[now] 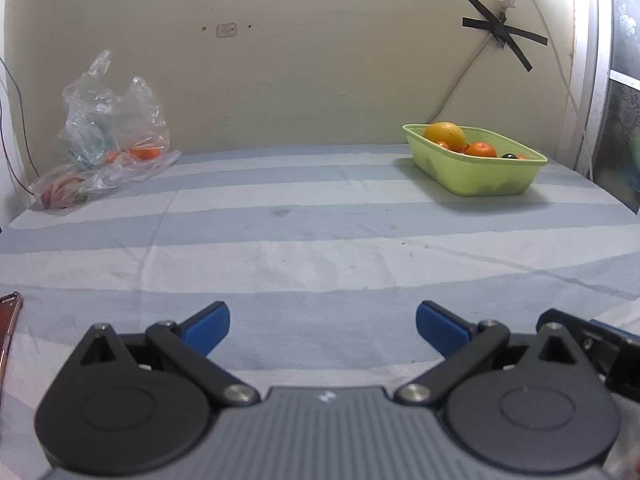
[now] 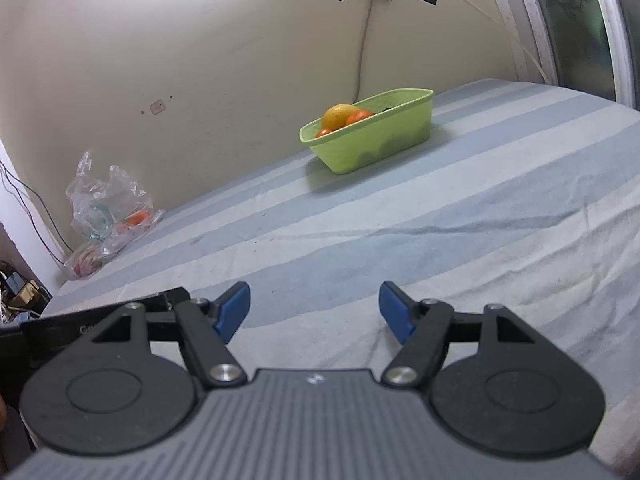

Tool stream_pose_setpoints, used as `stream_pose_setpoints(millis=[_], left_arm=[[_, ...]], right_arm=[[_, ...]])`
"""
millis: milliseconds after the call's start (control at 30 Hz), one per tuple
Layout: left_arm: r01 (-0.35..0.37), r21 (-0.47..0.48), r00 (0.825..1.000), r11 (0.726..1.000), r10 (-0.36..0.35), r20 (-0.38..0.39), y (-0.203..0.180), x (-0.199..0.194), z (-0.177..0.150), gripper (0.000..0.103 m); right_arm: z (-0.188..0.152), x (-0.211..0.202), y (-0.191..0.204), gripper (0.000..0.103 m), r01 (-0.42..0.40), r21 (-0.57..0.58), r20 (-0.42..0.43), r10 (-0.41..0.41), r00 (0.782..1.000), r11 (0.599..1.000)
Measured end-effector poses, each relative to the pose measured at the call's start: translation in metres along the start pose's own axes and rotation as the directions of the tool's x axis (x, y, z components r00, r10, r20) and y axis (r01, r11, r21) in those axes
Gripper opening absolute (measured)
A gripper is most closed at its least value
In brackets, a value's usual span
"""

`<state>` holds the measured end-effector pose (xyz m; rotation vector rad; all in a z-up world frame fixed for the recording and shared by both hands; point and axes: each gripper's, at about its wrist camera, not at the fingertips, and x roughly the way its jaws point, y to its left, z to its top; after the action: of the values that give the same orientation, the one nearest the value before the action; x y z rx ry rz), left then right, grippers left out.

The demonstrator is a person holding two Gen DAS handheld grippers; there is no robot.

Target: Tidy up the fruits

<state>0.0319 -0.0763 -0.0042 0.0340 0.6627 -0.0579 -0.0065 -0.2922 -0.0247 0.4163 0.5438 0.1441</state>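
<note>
A light green basket (image 1: 480, 178) stands at the far right of the bed, holding a large yellow-orange fruit (image 1: 445, 135), small tangerines (image 1: 481, 149) and a dark fruit (image 1: 509, 156). It also shows in the right wrist view (image 2: 380, 142). A clear plastic bag (image 1: 108, 132) lies far left by the wall with a tangerine (image 1: 146, 153) inside; it shows in the right wrist view too (image 2: 110, 204). My left gripper (image 1: 323, 328) is open and empty, low over the sheet. My right gripper (image 2: 315, 308) is open and empty, also near the front.
The bed has a blue and white striped sheet (image 1: 304, 240). A beige wall (image 1: 280, 60) with taped cables (image 1: 502, 32) stands behind. A window frame (image 1: 588, 80) is at the right. A phone edge (image 1: 10, 312) lies at the left.
</note>
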Motion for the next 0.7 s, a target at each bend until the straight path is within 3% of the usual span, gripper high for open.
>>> stream_pose_setpoints(millis=[400, 533, 700], left_arm=[[0.013, 0.083, 1.0, 0.996, -0.014, 0.018, -0.022, 0.004, -0.006, 0.103], [-0.019, 0.132, 0.999, 0.991, 0.014, 0.033, -0.033, 0.004, -0.008, 0.103], [-0.034, 0.169, 0.999, 0.985, 0.035, -0.004, -0.041, 0.01, -0.008, 0.103]], right_arm=[[0.002, 0.004, -0.015, 0.074, 0.045, 0.044, 0.023, -0.046, 0.999, 0.998], [0.0, 0.001, -0.016, 0.075, 0.065, 0.06, 0.046, -0.068, 0.997, 0.996], [-0.001, 0.001, -0.018, 0.076, 0.07, 0.055, 0.063, -0.074, 0.995, 0.996]])
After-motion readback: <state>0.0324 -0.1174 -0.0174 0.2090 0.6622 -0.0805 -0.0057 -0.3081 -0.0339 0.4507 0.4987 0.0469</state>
